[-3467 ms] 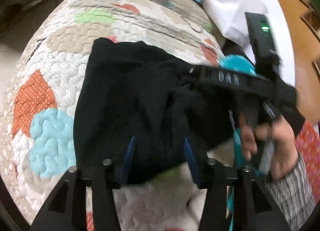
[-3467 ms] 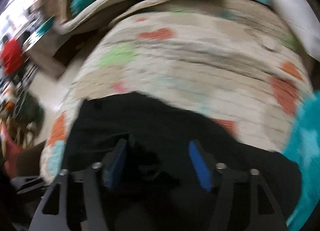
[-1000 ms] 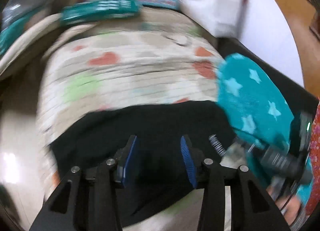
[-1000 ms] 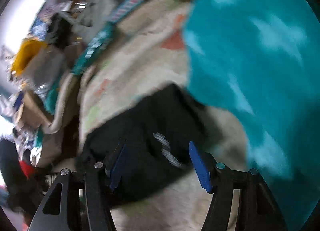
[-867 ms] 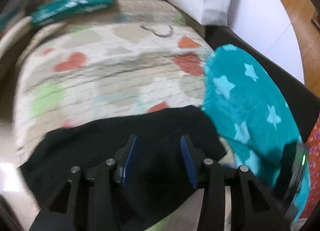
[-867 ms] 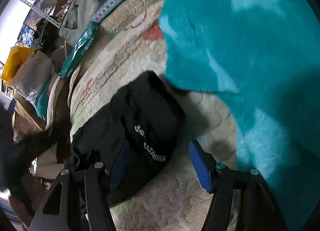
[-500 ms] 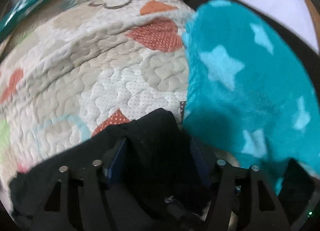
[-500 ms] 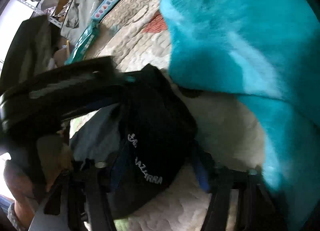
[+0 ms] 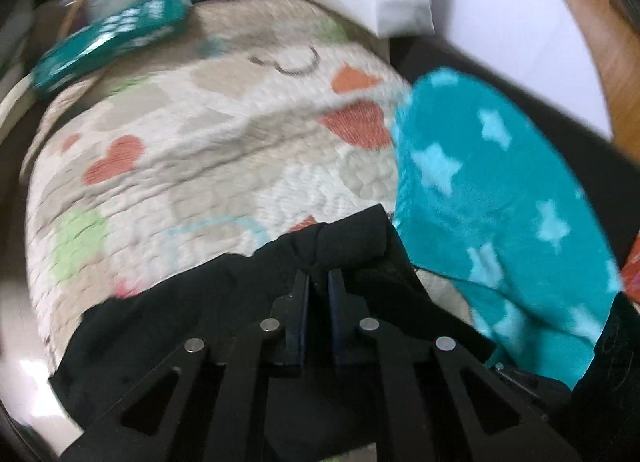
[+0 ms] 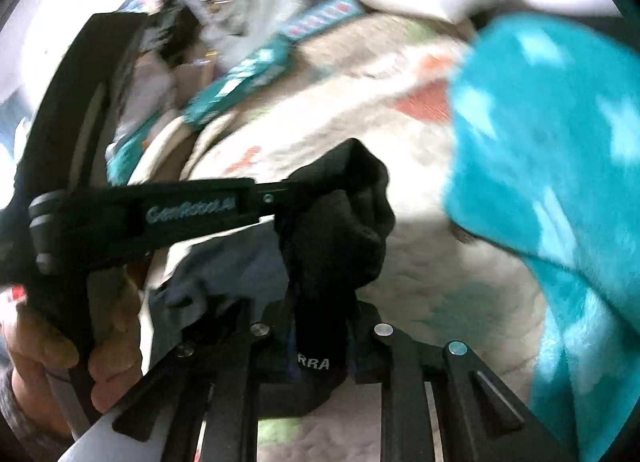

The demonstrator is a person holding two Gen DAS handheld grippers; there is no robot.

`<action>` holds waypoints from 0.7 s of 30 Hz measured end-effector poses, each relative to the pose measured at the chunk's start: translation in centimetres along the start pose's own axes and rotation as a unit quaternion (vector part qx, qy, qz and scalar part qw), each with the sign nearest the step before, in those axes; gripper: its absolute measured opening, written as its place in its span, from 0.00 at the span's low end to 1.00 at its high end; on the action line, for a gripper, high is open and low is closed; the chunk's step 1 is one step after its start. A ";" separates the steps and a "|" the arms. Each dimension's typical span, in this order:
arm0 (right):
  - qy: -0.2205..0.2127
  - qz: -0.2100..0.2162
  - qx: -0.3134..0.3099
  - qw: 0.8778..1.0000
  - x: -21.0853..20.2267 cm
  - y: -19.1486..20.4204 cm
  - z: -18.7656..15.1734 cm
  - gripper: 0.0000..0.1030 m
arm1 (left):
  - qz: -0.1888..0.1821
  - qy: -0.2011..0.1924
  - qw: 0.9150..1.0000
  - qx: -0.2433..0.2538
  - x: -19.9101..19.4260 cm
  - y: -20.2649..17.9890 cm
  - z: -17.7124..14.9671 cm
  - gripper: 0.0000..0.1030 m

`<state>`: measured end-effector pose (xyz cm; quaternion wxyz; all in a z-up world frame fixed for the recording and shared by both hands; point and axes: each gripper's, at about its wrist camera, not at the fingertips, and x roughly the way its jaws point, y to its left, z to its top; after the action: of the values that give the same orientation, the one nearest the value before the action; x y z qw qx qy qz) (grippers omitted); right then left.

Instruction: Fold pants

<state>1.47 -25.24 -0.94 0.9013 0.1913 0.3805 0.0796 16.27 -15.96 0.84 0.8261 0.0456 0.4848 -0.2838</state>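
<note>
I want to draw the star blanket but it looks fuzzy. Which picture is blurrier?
Right wrist view: the star blanket is smeared, its stars just pale blobs, with white glare at the top. Left wrist view: the stars keep their shapes; the quilt is streaked; the left tool pinching the black pants looks sharp.

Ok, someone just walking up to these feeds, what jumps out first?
Probably the black pants, bunched low in both views, with the left gripper and the right gripper each shut on a fold. Next, the teal star blanket fills the right side, touching the pants' corner. Under both lies the cream quilt with orange hearts.
</note>
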 end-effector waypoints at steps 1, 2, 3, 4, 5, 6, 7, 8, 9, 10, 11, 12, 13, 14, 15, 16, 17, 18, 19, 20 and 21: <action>-0.005 0.004 -0.028 1.000 -0.5 1.7 0.0 0.19 | -0.005 -0.015 1.000 -0.015 -1.9 1.1 -0.4 0.08; -0.007 0.010 -0.056 0.998 -0.8 3.6 0.0 0.19 | -0.008 -0.027 0.999 -0.027 -3.1 2.1 -0.6 0.08; -0.006 0.016 -0.076 0.997 -0.9 5.0 -0.1 0.19 | -0.012 -0.039 0.998 -0.044 -4.6 3.3 -1.1 0.08; -0.004 0.024 -0.102 0.995 -0.9 6.9 -0.4 0.19 | -0.017 -0.050 0.996 -0.065 -6.1 4.8 -1.8 0.08; 0.000 0.028 -0.117 0.993 -0.8 8.1 -0.6 0.19 | -0.021 -0.057 0.995 -0.083 -6.9 6.2 -2.5 0.08; 0.005 0.033 -0.133 0.991 -0.5 9.4 -0.7 0.19 | -0.023 -0.064 0.993 -0.101 -7.7 7.5 -3.2 0.08; 0.012 0.040 -0.152 0.988 0.0 10.9 -1.1 0.19 | -0.025 -0.072 0.989 -0.126 -8.6 9.4 -4.3 0.08; 0.020 0.044 -0.166 0.985 0.5 12.1 -1.4 0.19 | -0.027 -0.075 0.987 -0.141 -9.0 10.6 -5.1 0.08; 0.029 0.048 -0.185 0.981 1.2 13.6 -2.0 0.19 | -0.030 -0.078 0.983 -0.163 -9.4 12.1 -6.2 0.08; 0.034 0.048 -0.200 0.978 1.6 14.5 -2.4 0.19 | -0.037 -0.081 0.978 -0.190 -9.7 14.0 -7.6 0.08; 0.041 0.048 -0.221 0.973 2.3 15.9 -3.1 0.19 | -0.042 -0.083 0.974 -0.207 -9.8 15.2 -8.5 0.08; 0.047 0.047 -0.237 0.969 3.0 16.8 -3.7 0.19 | -0.049 -0.086 0.969 -0.228 -9.8 16.5 -9.6 0.08; 0.056 0.045 -0.260 0.963 3.9 18.2 -4.5 0.19 | -0.056 -0.089 0.963 -0.248 -9.7 17.7 -10.7 0.09; 0.061 0.042 -0.277 0.958 4.6 19.1 -5.2 0.19 | -0.064 -0.092 0.957 -0.269 -9.7 19.0 -12.1 0.09; 0.066 0.040 -0.295 0.952 5.0 20.0 -6.2 0.19 | -0.071 -0.094 0.951 -0.287 -9.4 20.2 -13.1 0.09; 0.072 0.036 -0.315 0.946 5.8 21.1 -7.1 0.19 | -0.074 -0.095 0.947 -0.297 -9.3 20.9 -13.8 0.09; 0.077 0.034 -0.326 0.942 6.4 21.6 -7.7 0.19 | -0.079 -0.097 0.942 -0.311 -8.9 21.7 -14.7 0.09; 0.082 0.032 -0.336 0.938 7.0 22.2 -8.3 0.19 | -0.080 -0.097 0.939 -0.320 -8.8 22.3 -15.3 0.09; 0.088 0.029 -0.346 0.934 7.7 22.7 -8.9 0.19 | -0.080 -0.097 0.936 -0.329 -8.5 23.1 -16.0 0.09; 0.092 0.024 -0.357 0.929 8.4 23.1 -9.5 0.19 | -0.080 -0.096 0.934 -0.336 -8.2 23.6 -16.5 0.09; 0.095 0.019 -0.368 0.925 8.9 23.5 -10.1 0.20 | -0.081 -0.095 0.931 -0.342 -8.0 24.1 -17.0 0.09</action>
<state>0.52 1.66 -3.69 0.8660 -0.1554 0.4047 0.2493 12.47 13.49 -6.26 0.8081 -0.3062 0.4737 -0.1696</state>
